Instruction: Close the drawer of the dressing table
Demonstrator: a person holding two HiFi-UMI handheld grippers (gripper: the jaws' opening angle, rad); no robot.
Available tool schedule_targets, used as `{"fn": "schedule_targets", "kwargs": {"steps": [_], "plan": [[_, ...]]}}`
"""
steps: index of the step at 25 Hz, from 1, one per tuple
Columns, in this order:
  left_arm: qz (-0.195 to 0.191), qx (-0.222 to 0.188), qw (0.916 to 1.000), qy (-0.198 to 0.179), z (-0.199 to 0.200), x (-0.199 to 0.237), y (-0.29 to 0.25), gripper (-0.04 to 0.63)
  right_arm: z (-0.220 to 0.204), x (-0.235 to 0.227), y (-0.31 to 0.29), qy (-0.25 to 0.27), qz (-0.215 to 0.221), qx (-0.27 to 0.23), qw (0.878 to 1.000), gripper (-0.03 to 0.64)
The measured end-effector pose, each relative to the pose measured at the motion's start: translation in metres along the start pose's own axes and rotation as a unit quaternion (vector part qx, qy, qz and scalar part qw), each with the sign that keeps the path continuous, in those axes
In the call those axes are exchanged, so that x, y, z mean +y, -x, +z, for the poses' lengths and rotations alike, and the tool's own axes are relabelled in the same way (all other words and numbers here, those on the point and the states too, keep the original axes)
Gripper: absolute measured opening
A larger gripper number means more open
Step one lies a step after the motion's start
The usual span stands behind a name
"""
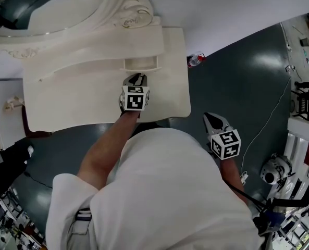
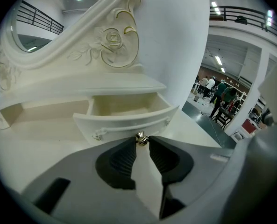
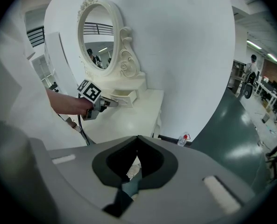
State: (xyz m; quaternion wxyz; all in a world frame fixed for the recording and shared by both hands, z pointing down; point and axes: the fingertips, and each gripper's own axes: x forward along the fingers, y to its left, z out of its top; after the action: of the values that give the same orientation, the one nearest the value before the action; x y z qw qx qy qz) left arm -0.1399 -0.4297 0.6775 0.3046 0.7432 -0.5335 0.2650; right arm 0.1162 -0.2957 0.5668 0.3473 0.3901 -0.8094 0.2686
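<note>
Held the left gripper [image 1: 136, 78] low at the drawer [image 2: 124, 118], tips pinched on its small knob [image 2: 140, 136], probably to steer a straight push inward. Found the drawer standing open under the shelf [image 2: 105, 85], at the far middle of the table [image 1: 65, 108]. Saw nothing inside, as far as its visible bottom showed. Parked the right gripper [image 1: 211, 119] off right, clear of the table, over the floor [image 1: 243, 77], jaws together and empty, likely just out of the way.
</note>
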Motion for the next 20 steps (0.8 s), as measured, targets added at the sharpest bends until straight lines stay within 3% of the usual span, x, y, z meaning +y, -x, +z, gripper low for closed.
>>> {"fn": "schedule_targets", "kwargs": {"steps": [20], "plan": [[-0.001,-0.006,1.0000,-0.005,0.033,0.013,-0.022,0.091,0.005,-0.013,-0.001,-0.026,-0.020,0.001,0.999,0.002]]}}
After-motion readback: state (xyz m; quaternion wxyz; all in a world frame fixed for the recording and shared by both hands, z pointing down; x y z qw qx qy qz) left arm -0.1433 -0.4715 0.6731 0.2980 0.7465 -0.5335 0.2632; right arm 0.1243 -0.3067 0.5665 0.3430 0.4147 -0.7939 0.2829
